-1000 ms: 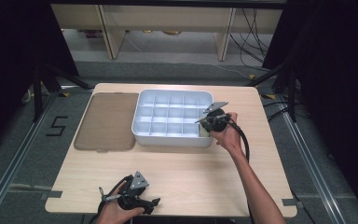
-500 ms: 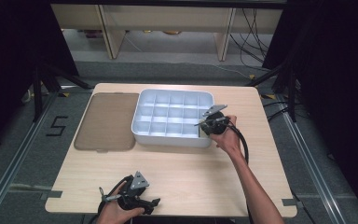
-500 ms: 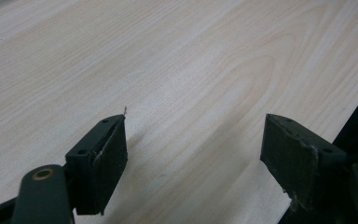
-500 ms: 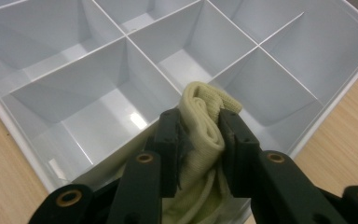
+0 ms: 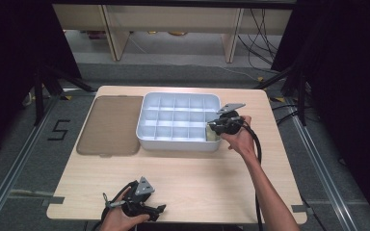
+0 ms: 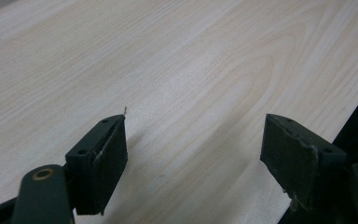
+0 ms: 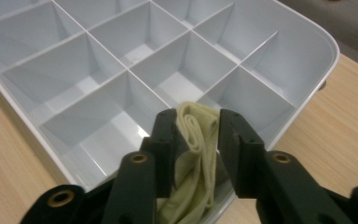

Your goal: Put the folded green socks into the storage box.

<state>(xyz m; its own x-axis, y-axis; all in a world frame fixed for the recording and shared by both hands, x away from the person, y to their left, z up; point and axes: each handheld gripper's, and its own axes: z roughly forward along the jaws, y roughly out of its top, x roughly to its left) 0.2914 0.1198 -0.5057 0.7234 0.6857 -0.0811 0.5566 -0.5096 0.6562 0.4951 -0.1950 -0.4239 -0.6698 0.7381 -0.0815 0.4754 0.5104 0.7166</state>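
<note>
A white divided tray (image 5: 178, 143) sits at the middle back of the wooden table. My right gripper (image 5: 216, 129) is at its near right corner, pointing down into the corner compartment. In the right gripper view the gripper (image 7: 196, 119) is shut on a rolled pale yellow-green cloth (image 7: 198, 140), with the tray's rim (image 7: 327, 46) beyond. A bit of the cloth (image 5: 212, 137) shows inside the corner compartment. My left gripper (image 5: 160, 209) lies near the front edge of the table. Its jaws stand wide open (image 6: 193, 135) over bare wood, with nothing between them.
A flat brown lid (image 5: 110, 124) lies on the table just left of the tray. The other tray compartments look empty. Dark stands and cables surround the table, and its right edge (image 6: 354, 112) runs close to the left gripper.
The right gripper has edged slightly to the right at the tray's corner, still holding the cloth. The left gripper has not moved.
</note>
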